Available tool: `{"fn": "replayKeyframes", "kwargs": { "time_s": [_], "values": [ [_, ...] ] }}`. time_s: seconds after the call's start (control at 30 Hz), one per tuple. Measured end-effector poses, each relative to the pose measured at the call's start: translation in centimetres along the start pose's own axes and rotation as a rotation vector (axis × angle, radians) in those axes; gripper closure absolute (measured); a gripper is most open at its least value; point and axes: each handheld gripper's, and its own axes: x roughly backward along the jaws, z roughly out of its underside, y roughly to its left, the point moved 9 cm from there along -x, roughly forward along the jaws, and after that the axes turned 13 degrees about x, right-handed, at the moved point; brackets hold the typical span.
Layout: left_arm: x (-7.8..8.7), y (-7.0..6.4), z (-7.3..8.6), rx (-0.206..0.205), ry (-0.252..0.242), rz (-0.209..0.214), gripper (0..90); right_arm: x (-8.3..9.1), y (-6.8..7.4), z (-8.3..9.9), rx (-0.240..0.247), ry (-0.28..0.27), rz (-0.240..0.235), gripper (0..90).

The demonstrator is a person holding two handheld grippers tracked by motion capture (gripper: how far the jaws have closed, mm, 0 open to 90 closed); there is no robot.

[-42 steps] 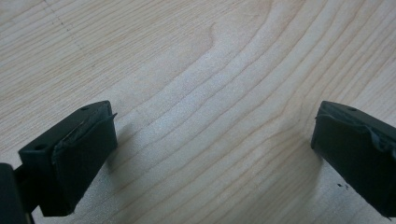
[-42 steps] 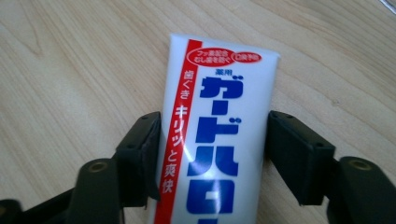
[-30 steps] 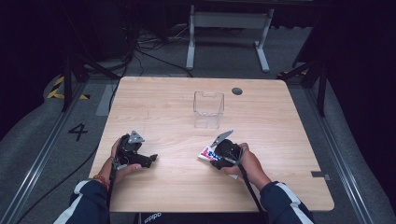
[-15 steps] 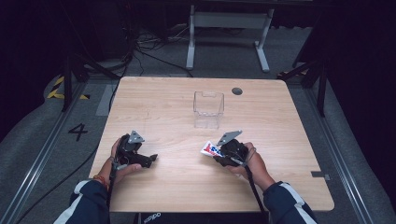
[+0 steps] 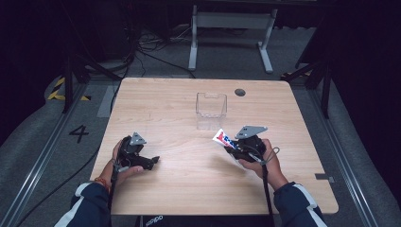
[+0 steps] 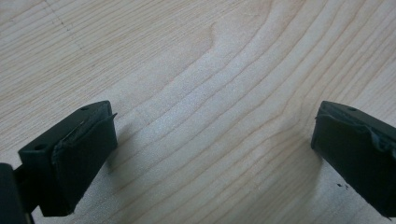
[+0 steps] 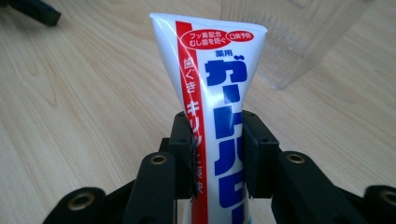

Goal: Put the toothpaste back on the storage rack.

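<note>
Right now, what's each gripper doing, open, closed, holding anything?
Left gripper: open, jaws wide apart over bare table, holding nothing.
Right gripper: closed on the toothpaste tube.

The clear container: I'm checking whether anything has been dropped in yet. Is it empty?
Empty, it seems: the clear container shows only wood through its walls. The toothpaste tube is clamped in the right gripper.

Wooden table (image 5: 165,101) (grey floor (image 5: 42,137))
</note>
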Motion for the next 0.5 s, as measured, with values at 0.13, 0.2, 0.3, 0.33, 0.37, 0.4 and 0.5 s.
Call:
{"fn": "replayKeyframes", "kwargs": {
  "time_s": [0.13,0.2,0.3,0.33,0.37,0.4,0.5],
  "values": [
    [0.0,0.0,0.0,0.000,0.001,0.000,0.7,1.0,-0.7,-0.5,-0.008,-0.045,0.017,69.6],
    [0.0,0.0,0.0,-0.001,0.001,-0.001,0.7,1.5,-1.1,-0.8,-0.004,-0.059,0.029,69.6],
    [0.0,0.0,0.0,-0.002,0.004,-0.001,0.7,1.9,-1.5,-1.1,-0.004,-0.072,0.037,69.6],
    [0.0,0.0,0.0,-0.001,0.004,0.000,0.7,2.0,-1.6,-1.3,-0.005,-0.082,0.038,69.6],
    [0.0,0.0,0.0,-0.001,0.003,0.000,0.7,2.2,-1.7,-1.5,-0.005,-0.085,0.039,69.6],
    [0.0,0.0,0.0,-0.001,0.003,0.000,0.7,2.4,-1.8,-1.7,0.002,-0.089,0.043,69.7],
    [0.0,0.0,0.0,-0.002,0.004,0.001,0.7,2.9,-2.1,-2.5,0.012,-0.110,0.048,69.7]
  ]
}}
